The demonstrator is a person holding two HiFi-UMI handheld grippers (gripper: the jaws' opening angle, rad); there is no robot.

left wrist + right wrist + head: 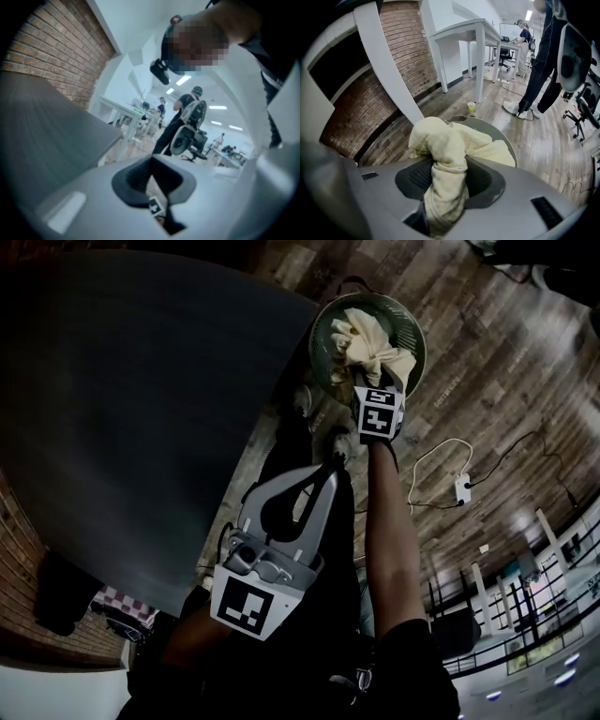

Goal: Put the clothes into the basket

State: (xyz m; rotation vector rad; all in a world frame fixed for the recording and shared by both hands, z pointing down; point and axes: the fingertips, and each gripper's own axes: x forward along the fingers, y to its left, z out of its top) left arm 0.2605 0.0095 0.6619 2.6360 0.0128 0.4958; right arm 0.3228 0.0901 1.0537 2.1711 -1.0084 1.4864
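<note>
While the crumpled pale yellow cloth garment point(367, 345) hangs bunched, its loose folds lie inside the round green plastic basket point(415, 329), at one o'clock in the head view. The right tongs point(447, 176) stand partly apart, clamped on a thick twist of that cloth. The left tongs point(335, 457), at six o'clock from the basket, are closed tip to tip and empty. A dark grey desk point(141, 409) spreads at nine o'clock, above the wood-plank floor point(487, 390).

— What colour is seen on the cloth point(443, 154)?
— Pale yellow, unpatterned. The basket point(419, 343) is rendered dull green, possibly grey-green, the head view being dim.
— And around it?
— Brown wood-grain planks are shown on the floor point(497, 381), red-brown brick on the wall point(405, 42).
</note>
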